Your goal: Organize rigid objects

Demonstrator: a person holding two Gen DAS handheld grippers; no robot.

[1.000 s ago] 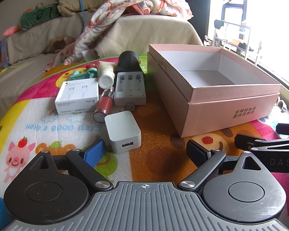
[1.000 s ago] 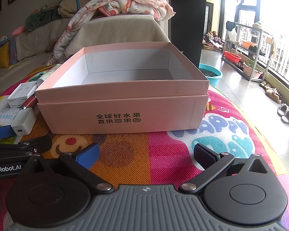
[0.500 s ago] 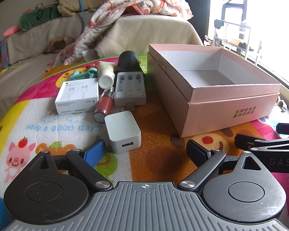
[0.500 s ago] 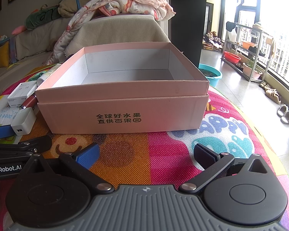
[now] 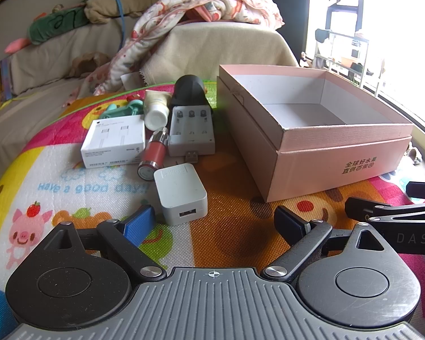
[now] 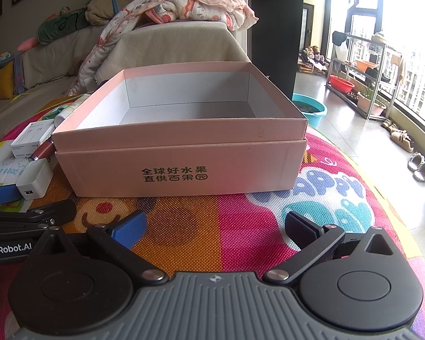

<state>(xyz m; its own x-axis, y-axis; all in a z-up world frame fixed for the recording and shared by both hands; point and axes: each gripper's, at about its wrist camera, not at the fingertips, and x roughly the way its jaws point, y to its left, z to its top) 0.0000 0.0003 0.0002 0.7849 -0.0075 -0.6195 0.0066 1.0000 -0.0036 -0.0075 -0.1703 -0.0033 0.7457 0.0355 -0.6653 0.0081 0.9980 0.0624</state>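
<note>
While both claws hang released, the charger (image 5: 181,192) lies just ahead-left of the left claw (image 5: 215,221), nearer than the right claw (image 6: 215,226), which faces the empty box (image 6: 181,141).

Colorful cartoon play mat (image 5: 79,189) w/ "Have a good day!!" print, pig + fruit pics, carries everything. On it: pink cardboard box (image 5: 334,167), open top, interior bare white, at right. Left of box, a cluster: white USB charger cube (image 5: 181,195) nearest cam; red lip gloss tube (image 5: 154,153) lying down just behind it; white cable box (image 5: 113,144) to its left; grey battery charger (image 5: 191,133) w/ USB plug, touching the tube; white cream tube (image 5: 155,110); black rounded obj (image 5: 188,90); teal item (image 5: 124,109) at back, partly hidden.
</note>
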